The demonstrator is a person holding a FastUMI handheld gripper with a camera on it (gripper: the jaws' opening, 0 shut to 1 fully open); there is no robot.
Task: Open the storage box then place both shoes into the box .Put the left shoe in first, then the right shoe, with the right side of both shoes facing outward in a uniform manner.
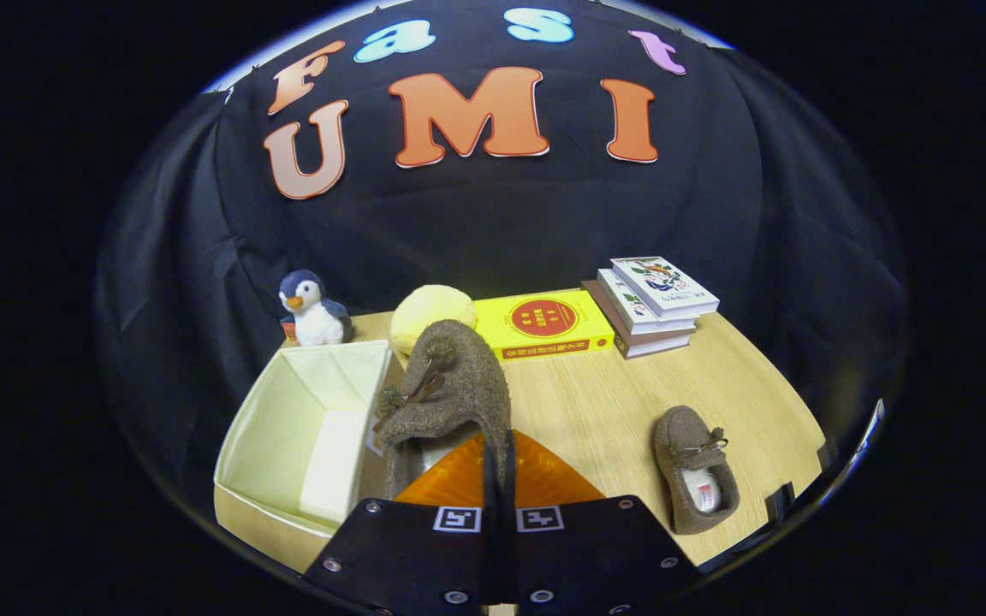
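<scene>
Shoe point(450, 389) one hangs clenched at its heel in my tool point(498, 462), raised beside the open box point(288, 428). Next: lower it inside. Second shoe point(694, 466) waits on the table point(596, 411).

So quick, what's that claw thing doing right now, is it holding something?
Gripper: shut on a brown shoe, gripping its heel edge, beside the open box.
</scene>
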